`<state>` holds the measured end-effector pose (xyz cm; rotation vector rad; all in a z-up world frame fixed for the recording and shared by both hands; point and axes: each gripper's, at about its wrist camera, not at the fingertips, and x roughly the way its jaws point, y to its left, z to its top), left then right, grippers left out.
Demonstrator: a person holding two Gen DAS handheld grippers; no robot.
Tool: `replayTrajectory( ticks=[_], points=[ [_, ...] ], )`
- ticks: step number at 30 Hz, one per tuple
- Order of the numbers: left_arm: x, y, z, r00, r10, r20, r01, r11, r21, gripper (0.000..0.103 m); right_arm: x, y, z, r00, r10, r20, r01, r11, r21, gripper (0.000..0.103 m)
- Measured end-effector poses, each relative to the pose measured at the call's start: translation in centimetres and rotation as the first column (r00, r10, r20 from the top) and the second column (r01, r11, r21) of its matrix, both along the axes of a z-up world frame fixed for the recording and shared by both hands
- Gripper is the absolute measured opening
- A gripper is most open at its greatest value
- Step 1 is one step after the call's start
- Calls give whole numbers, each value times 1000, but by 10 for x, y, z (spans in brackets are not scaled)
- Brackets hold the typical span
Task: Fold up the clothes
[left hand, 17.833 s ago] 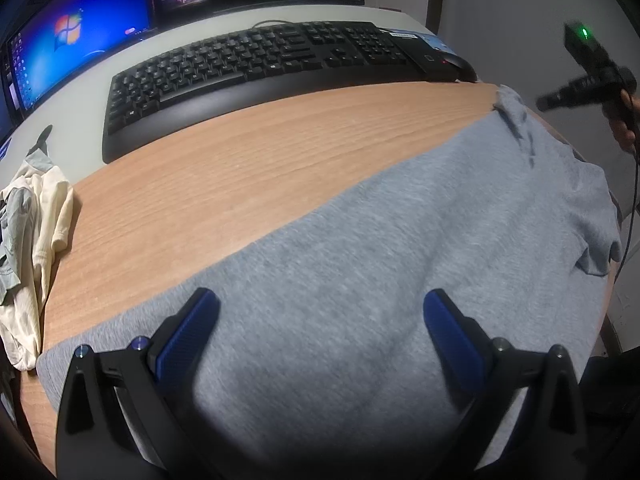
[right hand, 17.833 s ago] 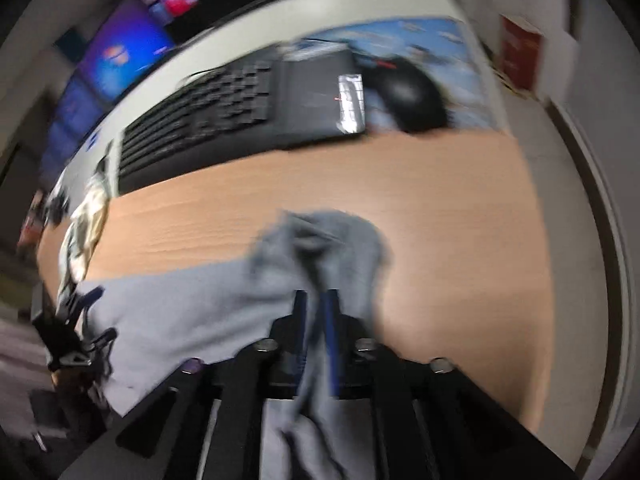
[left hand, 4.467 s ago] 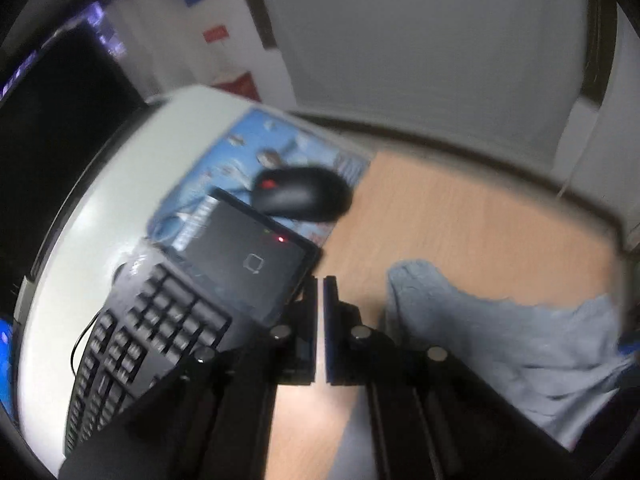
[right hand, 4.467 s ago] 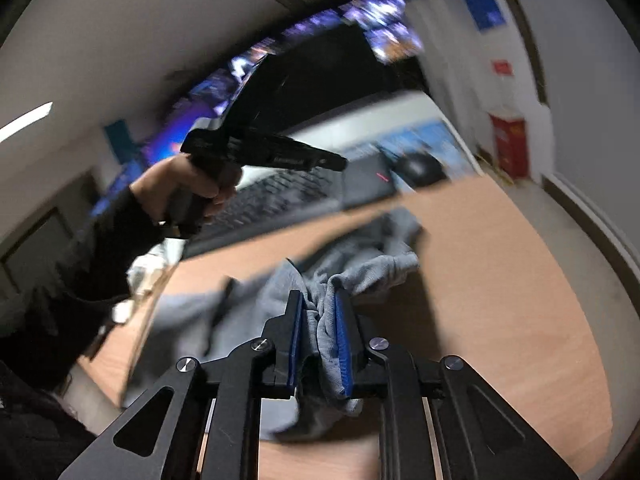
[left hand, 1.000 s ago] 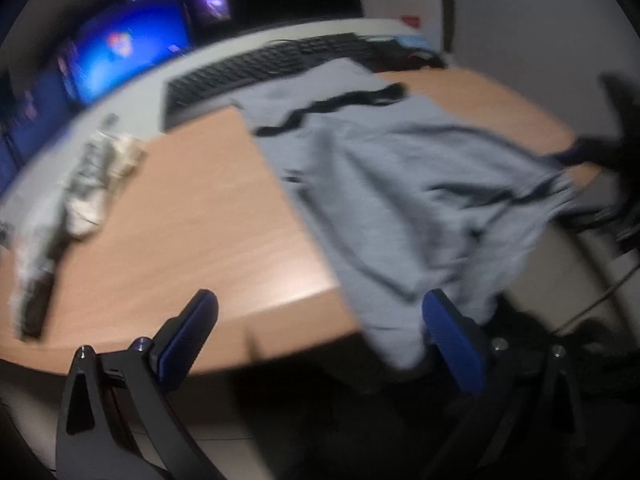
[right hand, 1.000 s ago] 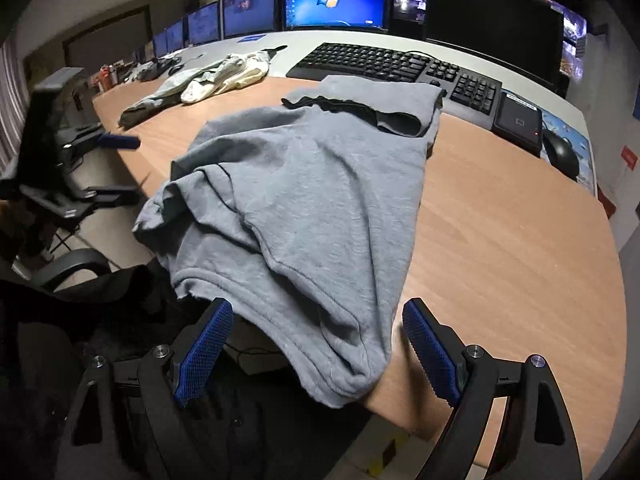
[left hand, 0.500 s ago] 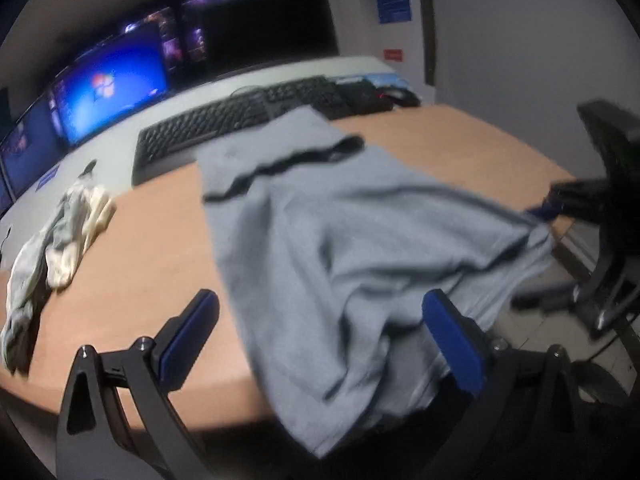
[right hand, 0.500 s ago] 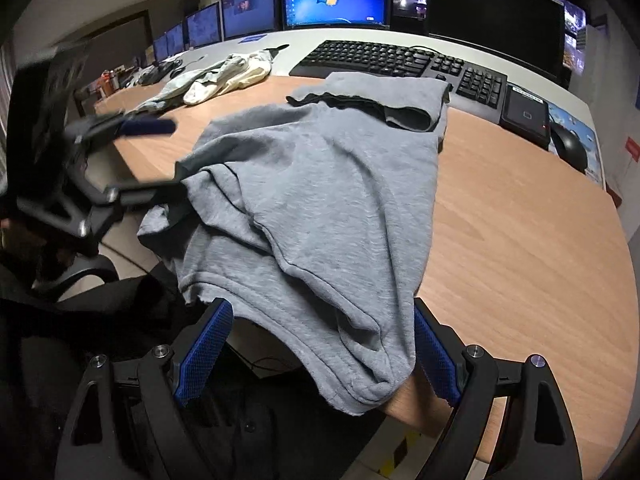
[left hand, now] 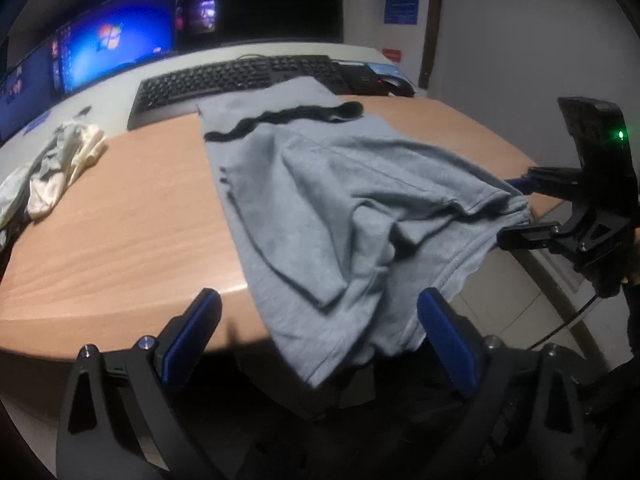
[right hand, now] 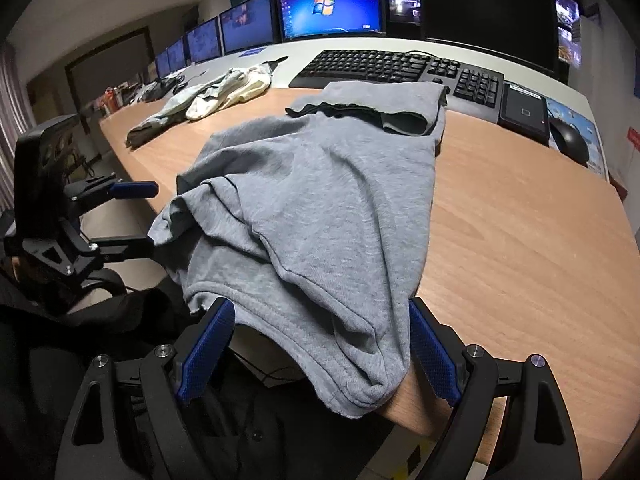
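A: Tongs?
B: Left tongs (left hand: 318, 338) spread wide, nothing gripped. Right tongs (right hand: 318, 354) the same, wide apart and empty.
A: Shirt?
B: Grey shirt (right hand: 320, 200) lies crumpled on the desk (right hand: 520, 220), its hem hanging off the edge between both tongs' pads.

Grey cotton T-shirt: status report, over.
Both hand-held grippers open, left, right. Grey cotton T-shirt unfolded, rumpled, hem overhanging wooden table edge. Black keyboard under collar end.
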<state>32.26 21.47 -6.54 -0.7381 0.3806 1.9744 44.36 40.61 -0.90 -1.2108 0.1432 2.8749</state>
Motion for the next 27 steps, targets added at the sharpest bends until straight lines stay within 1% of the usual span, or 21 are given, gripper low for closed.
replayTrajectory(
  ticks=[2,3,4,5,6,7,8,10,11,13,14,16,17,18,19,20,21,25,27],
  points=[
    [1,4,-6,1000,2,23,-2,1000,-9,95,-1,-1,0,1000,2,4,-2,1000,9,88],
    [2,5,-9,1000,0,29,0,1000,-11,94,-1,-2,0,1000,0,2,0,1000,8,88],
    [4,6,-9,1000,6,10,-6,1000,-11,91,-2,-2,0,1000,-2,2,2,1000,9,88],
    [5,6,-9,1000,20,-12,-20,1000,-6,81,-2,-2,0,1000,-4,2,4,1000,9,88],
    [4,6,-9,1000,26,-15,-26,1000,-1,81,-3,-3,0,1000,-4,3,4,1000,11,88],
    [3,6,-8,999,29,-25,-29,1000,-1,75,-3,-3,0,1000,-7,4,7,1000,16,88],
    [4,5,-8,998,36,-45,-36,999,-7,56,-3,-4,0,1000,-10,6,9,1000,22,88],
    [5,5,-7,996,45,-81,-47,999,-18,45,-3,-5,0,1000,-15,9,15,999,33,83],
    [5,5,-8,995,48,-93,-50,998,-23,32,-4,-5,0,1000,-18,10,17,999,39,80],
    [3,3,-8,994,53,-93,-56,998,-22,29,-3,-6,1,999,-30,16,29,998,53,61],
    [3,3,-8,994,52,-94,-54,998,-23,22,-3,-5,2,999,-41,19,40,998,57,55],
    [4,3,-8,993,49,-105,-51,998,-23,21,-2,-2,2,998,-57,19,55,997,62,23],
    [5,3,-8,993,46,-112,-49,999,-22,19,-1,-1,3,998,-64,18,63,996,62,22],
    [5,3,-8,992,44,-118,-47,999,-20,18,0,1,3,998,-63,13,62,997,52,16],
    [3,2,-6,993,43,-107,-44,999,-11,16,1,0,3,998,-60,4,60,997,51,13],
    [0,0,-4,996,42,-81,-42,999,5,16,2,0,3,998,-63,-6,63,997,44,12],
    [-3,-2,-1,998,42,-56,-41,999,25,15,2,2,5,998,-59,-23,59,998,11,10],
    [-18,-11,20,999,35,24,-38,993,116,15,5,13,18,994,-66,-85,58,994,-95,9],
    [-26,-14,34,998,32,45,-39,987,159,15,4,15,30,992,-58,-116,43,991,-128,9]
  ],
)
